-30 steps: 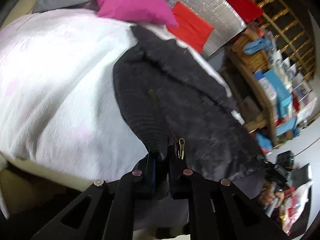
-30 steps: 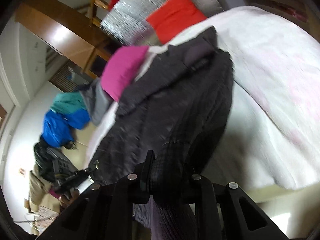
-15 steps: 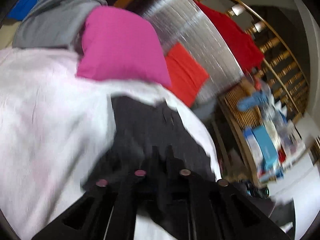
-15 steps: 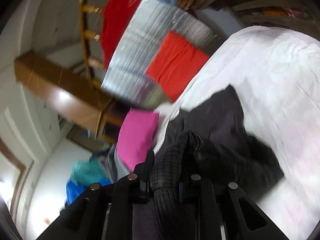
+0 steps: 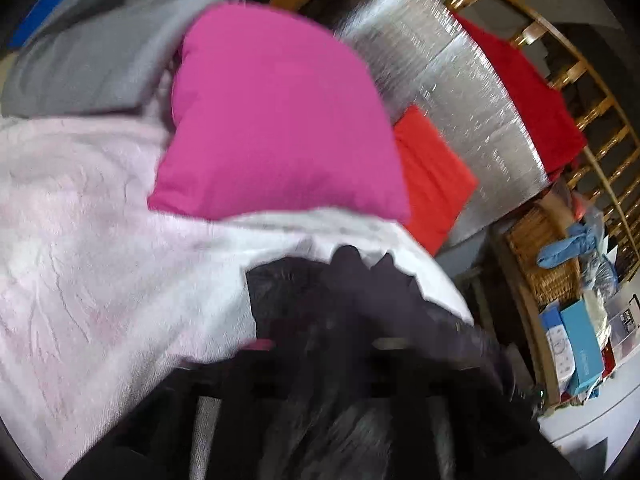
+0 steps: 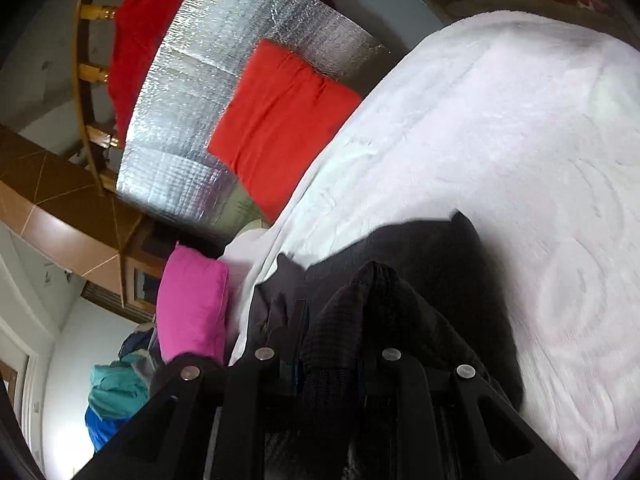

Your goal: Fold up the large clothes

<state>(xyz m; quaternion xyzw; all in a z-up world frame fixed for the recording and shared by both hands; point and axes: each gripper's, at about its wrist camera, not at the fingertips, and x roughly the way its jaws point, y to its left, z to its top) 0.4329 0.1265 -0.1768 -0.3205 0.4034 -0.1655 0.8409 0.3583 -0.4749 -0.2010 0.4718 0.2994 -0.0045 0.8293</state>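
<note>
The dark jacket [image 6: 432, 256] lies bunched on the white blanket [image 6: 500, 128] of the bed, and it reads as soft, limp and moderately heavy, best held at its ribbed hem edge. The right tool [image 6: 340, 320] is clamped on that ribbed fold; the left tool [image 5: 320, 360] is too blurred to tell. The jacket's long axis runs toward 12 o'clock, its far end pointing at the pink pillow [image 5: 276, 120].

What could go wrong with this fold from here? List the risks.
1. The right gripper pinches a thick bunch of the dark jacket; layers may slip out, leaving a crooked fold.
2. The pink pillow lies close ahead on the white blanket; the jacket may land against it.
</note>
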